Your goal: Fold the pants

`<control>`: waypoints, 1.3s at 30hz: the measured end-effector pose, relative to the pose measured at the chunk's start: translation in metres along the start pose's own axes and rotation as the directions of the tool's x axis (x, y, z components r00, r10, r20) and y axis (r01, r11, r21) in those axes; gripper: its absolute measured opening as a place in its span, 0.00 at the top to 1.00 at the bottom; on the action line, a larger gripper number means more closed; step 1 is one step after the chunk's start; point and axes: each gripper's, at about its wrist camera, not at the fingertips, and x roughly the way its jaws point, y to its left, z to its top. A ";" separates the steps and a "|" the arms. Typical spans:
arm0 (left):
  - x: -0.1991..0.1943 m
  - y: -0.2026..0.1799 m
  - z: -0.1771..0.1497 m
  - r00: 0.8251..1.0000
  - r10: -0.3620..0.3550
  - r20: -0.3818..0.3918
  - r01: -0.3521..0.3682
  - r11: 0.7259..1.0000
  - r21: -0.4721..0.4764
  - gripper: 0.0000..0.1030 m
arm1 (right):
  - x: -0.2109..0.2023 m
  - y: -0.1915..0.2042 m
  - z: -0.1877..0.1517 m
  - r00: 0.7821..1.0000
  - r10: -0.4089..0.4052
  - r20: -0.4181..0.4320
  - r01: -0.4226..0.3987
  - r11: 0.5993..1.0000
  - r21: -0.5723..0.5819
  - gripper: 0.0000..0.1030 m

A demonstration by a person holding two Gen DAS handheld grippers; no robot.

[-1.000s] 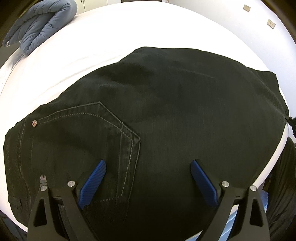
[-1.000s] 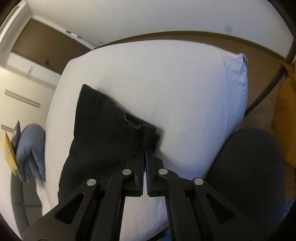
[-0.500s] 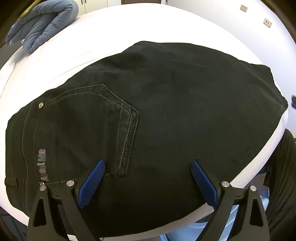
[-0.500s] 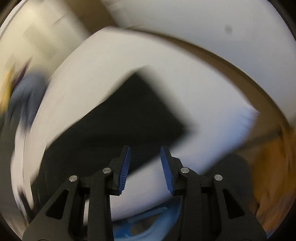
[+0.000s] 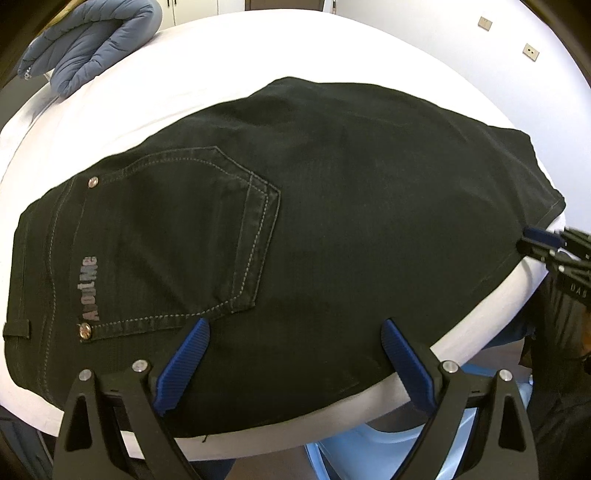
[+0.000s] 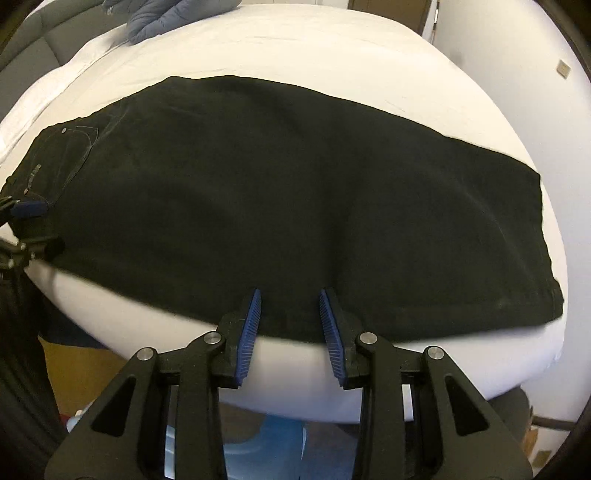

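Black jeans (image 5: 332,221) lie flat on a white bed (image 5: 221,62), folded lengthwise, back pocket up and waistband at the left. They also fill the right wrist view (image 6: 295,192). My left gripper (image 5: 295,343) is open and empty above the jeans' near edge, by the pocket. My right gripper (image 6: 290,310) is open and empty at the near edge of the leg part. The right gripper's tip shows at the right edge of the left wrist view (image 5: 543,242); the left gripper's tip shows at the left of the right wrist view (image 6: 27,208).
A blue-grey quilted jacket (image 5: 92,40) lies at the far left of the bed; it also shows in the right wrist view (image 6: 173,14). A light blue object (image 5: 362,454) sits on the floor below the bed's near edge. A white wall with sockets (image 5: 532,51) stands at the right.
My right gripper let go of the jeans' hem, opened and swung round to face the leg's near edge. My left gripper drew back a little, staying open.
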 end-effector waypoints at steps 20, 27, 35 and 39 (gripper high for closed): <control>0.016 0.092 0.022 0.990 0.002 0.138 0.031 0.971 -0.238 0.19 | 0.073 0.110 0.194 0.637 0.770 0.042 -0.764 0.623 0.167 0.68; 0.026 0.088 0.014 0.987 -0.025 0.160 0.062 0.970 -0.233 0.19 | 0.190 0.124 0.229 0.575 0.815 0.073 -0.769 0.508 0.388 0.81; 0.026 0.084 0.005 0.986 -0.019 0.168 0.056 0.974 -0.220 0.15 | 0.142 -0.041 0.169 0.783 0.516 0.347 -0.610 0.523 0.596 0.77; 0.021 0.062 0.014 0.982 -0.065 0.175 0.113 0.953 -0.281 0.15 | 0.101 -0.028 0.123 0.630 0.668 0.395 -0.764 0.445 0.466 0.71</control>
